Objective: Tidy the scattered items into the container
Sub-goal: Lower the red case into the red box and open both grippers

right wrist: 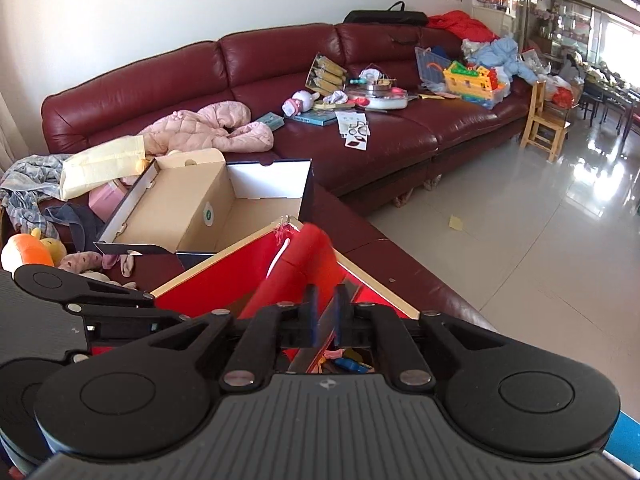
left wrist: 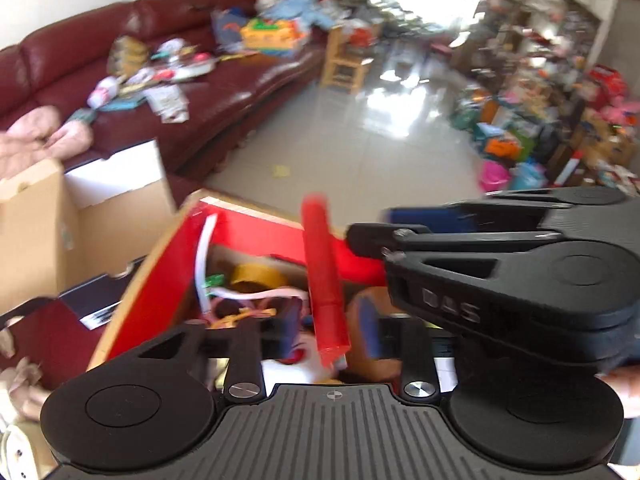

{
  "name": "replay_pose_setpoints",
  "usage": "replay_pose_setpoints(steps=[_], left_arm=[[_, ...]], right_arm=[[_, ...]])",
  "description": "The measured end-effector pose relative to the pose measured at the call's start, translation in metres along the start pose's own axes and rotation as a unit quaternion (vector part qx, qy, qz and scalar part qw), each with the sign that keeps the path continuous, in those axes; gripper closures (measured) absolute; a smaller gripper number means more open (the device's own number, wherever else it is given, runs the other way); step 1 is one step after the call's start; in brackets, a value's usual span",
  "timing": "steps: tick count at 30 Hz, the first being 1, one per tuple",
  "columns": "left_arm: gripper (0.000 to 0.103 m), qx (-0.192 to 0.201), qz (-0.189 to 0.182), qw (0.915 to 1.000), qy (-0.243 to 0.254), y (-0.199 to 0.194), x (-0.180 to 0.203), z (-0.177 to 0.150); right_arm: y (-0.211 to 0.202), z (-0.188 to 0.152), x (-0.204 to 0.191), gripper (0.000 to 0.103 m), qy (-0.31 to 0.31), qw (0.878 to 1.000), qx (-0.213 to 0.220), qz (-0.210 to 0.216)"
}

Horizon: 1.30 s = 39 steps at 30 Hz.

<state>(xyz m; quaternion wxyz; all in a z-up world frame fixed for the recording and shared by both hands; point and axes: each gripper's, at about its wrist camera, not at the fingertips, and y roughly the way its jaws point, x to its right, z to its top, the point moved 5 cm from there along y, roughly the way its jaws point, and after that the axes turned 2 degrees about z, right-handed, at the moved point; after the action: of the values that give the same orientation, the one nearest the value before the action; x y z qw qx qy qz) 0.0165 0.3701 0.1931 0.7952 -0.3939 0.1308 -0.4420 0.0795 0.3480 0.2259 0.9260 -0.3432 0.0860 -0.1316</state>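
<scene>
A long red roll (left wrist: 326, 280) stands tilted in the red box (left wrist: 256, 228), its long axis running up and away from you, lower end down among the toys, upper end over the far rim. Your left claw (left wrist: 334, 330) is open with the roll loose between its fingers. Your right claw (right wrist: 325, 314), just right of the roll, is partly open and grips nothing.

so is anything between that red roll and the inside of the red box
Nothing visible blocks it. The red roll already hangs over the open top of the red box, its lower end among the toys inside. Both jaws stand apart, not pressing it.
</scene>
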Motion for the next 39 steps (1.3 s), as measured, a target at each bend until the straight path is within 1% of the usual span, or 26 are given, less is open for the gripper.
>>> replay_pose_setpoints(steps=[1, 3, 4, 6, 8, 11, 12, 14, 16, 20, 23, 26, 30, 34, 36, 39], left_arm=[[0.021, -0.002, 0.016, 0.9998, -0.008, 0.006, -0.010, 0.000], [0.018, -0.004, 0.028, 0.9995, -0.015, 0.013, -0.025, -0.002], [0.018, -0.006, 0.029, 0.9994, -0.015, 0.016, -0.028, -0.005], [0.016, -0.014, 0.033, 0.9992, -0.016, 0.021, -0.033, -0.008], [0.015, -0.022, 0.036, 0.9989, -0.019, 0.026, -0.035, -0.012], [0.014, -0.031, 0.039, 0.9986, -0.018, 0.033, -0.037, -0.015], [0.013, -0.033, 0.042, 0.9985, -0.015, 0.034, -0.036, -0.017], [0.011, -0.035, 0.048, 0.9982, -0.007, 0.036, -0.033, -0.019], [0.010, -0.037, 0.058, 0.9976, 0.008, 0.035, -0.026, -0.024], [0.006, -0.033, 0.081, 0.9955, 0.037, 0.034, -0.021, -0.030], [0.005, -0.031, 0.088, 0.9944, 0.050, 0.034, -0.023, -0.035], [0.004, -0.046, 0.089, 0.9933, 0.057, 0.037, -0.025, -0.044], [0.004, -0.058, 0.094, 0.9912, 0.073, 0.041, -0.028, -0.053], [0.004, -0.073, 0.093, 0.9893, 0.085, 0.042, -0.031, -0.060], [0.005, -0.075, 0.096, 0.9881, 0.094, 0.041, -0.032, -0.063], [0.003, -0.076, 0.097, 0.9868, 0.104, 0.039, -0.033, -0.065]], right_arm=[[0.003, -0.003, 0.001, 0.044, 0.003, 1.000, 0.002, -0.005], [0.007, -0.009, 0.004, 0.043, 0.014, 1.000, 0.000, 0.000], [0.008, -0.012, 0.005, 0.043, 0.017, 1.000, -0.004, 0.006], [0.010, -0.017, 0.009, 0.042, 0.017, 1.000, -0.009, 0.005], [0.013, -0.021, 0.013, 0.038, 0.020, 1.000, -0.016, 0.003], [0.016, -0.027, 0.019, 0.036, 0.034, 0.999, -0.027, 0.006], [0.016, -0.029, 0.020, 0.035, 0.038, 0.999, -0.031, 0.008], [0.015, -0.032, 0.022, 0.029, 0.044, 0.998, -0.035, 0.011], [0.016, -0.033, 0.021, 0.028, 0.044, 0.998, -0.041, 0.014], [0.015, -0.038, 0.020, 0.021, 0.038, 0.998, -0.050, 0.013], [0.017, -0.043, 0.017, 0.018, 0.030, 0.998, -0.060, 0.010], [0.021, -0.050, 0.012, 0.016, 0.016, 0.997, -0.073, 0.007], [0.025, -0.058, 0.009, 0.014, 0.000, 0.996, -0.090, -0.001], [0.027, -0.061, 0.003, 0.012, -0.035, 0.994, -0.104, -0.016], [0.027, -0.064, 0.000, 0.011, -0.056, 0.992, -0.110, -0.023], [0.029, -0.067, -0.002, 0.009, -0.074, 0.989, -0.124, -0.025]])
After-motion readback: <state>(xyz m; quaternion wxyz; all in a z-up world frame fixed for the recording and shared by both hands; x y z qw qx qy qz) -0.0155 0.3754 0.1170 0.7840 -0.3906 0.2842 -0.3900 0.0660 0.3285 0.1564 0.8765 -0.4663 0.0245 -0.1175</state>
